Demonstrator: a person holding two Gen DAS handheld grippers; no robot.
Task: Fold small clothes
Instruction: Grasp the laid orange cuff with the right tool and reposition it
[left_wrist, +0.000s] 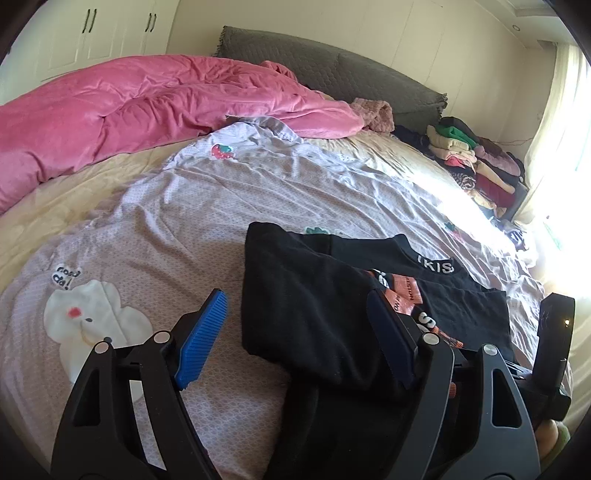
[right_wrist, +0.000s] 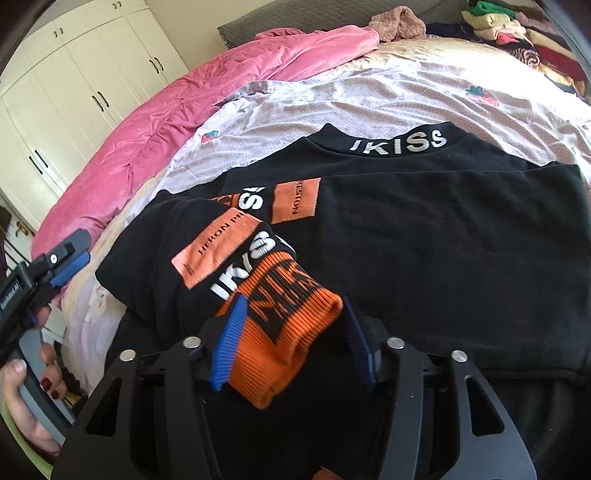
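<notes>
Lying on the bed (left_wrist: 177, 206), the black sweater (left_wrist: 314, 310) sits on the pale printed sheet (right_wrist: 369, 99), its collar with white lettering on the side toward the headboard (left_wrist: 332, 70) and one sleeve folded across the body. The sleeve's orange cuff (right_wrist: 284, 332) sits between the jaws of the right gripper (right_wrist: 291, 339), which stand partly spread; whether the pads press the cuff cannot be told. The left gripper (left_wrist: 299, 336) hangs over the sweater's edge farthest from the clothes pile (left_wrist: 476, 166), jaws wide, one blue pad over the sheet and the other over black cloth, gripping nothing. A pink quilt (left_wrist: 129, 110) is bunched beyond the sweater toward the headboard, and the clothes pile sits at the bed's edge beside the headboard.
</notes>
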